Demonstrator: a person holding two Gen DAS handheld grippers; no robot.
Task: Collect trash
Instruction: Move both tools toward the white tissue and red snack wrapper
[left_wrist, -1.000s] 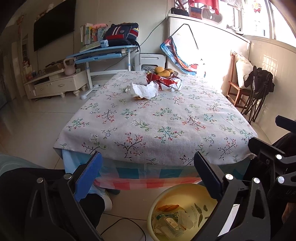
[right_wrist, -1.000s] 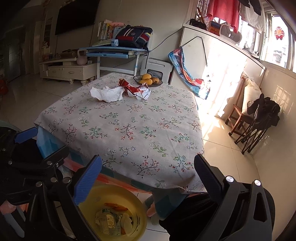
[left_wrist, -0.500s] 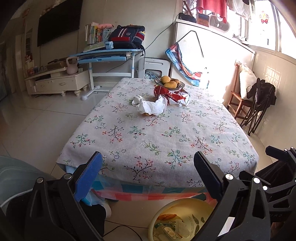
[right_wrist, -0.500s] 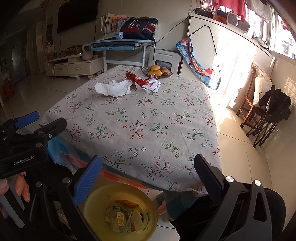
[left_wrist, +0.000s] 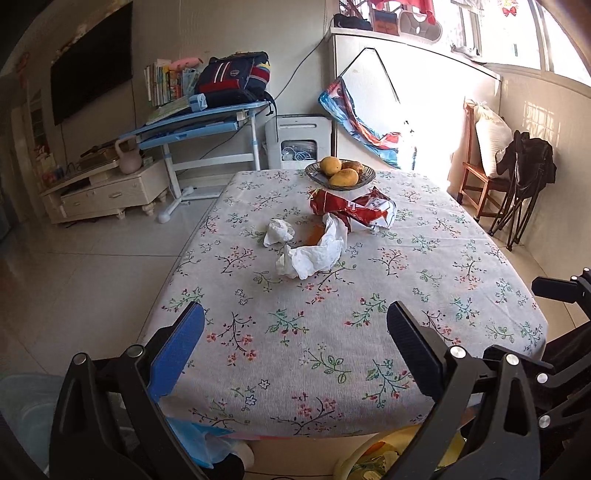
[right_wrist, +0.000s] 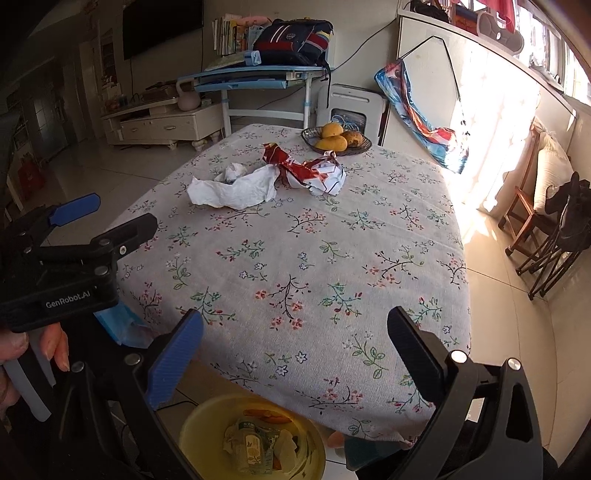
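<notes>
On the floral tablecloth (left_wrist: 332, 314) lie a crumpled white tissue (left_wrist: 314, 254), a smaller tissue ball (left_wrist: 279, 232) and a red-and-white snack wrapper (left_wrist: 354, 208); an orange scrap (left_wrist: 314, 238) shows between them. The same tissue (right_wrist: 236, 190) and wrapper (right_wrist: 306, 171) appear far off in the right wrist view. A yellow bin (right_wrist: 251, 439) with a bottle and scraps inside stands on the floor under the table's near edge. My left gripper (left_wrist: 295, 347) is open over the near edge, empty. My right gripper (right_wrist: 295, 354) is open too, empty, above the bin.
A bowl of mangoes (left_wrist: 340, 173) sits at the table's far end. The left gripper body (right_wrist: 66, 258) and a hand (right_wrist: 33, 354) show at the left of the right view. A wooden chair (left_wrist: 480, 177) and a folded black chair (left_wrist: 524, 192) stand to the right.
Both grippers have risen and moved forward over the table's near edge. The bin has slid toward the bottom of both views. Both stay open.
</notes>
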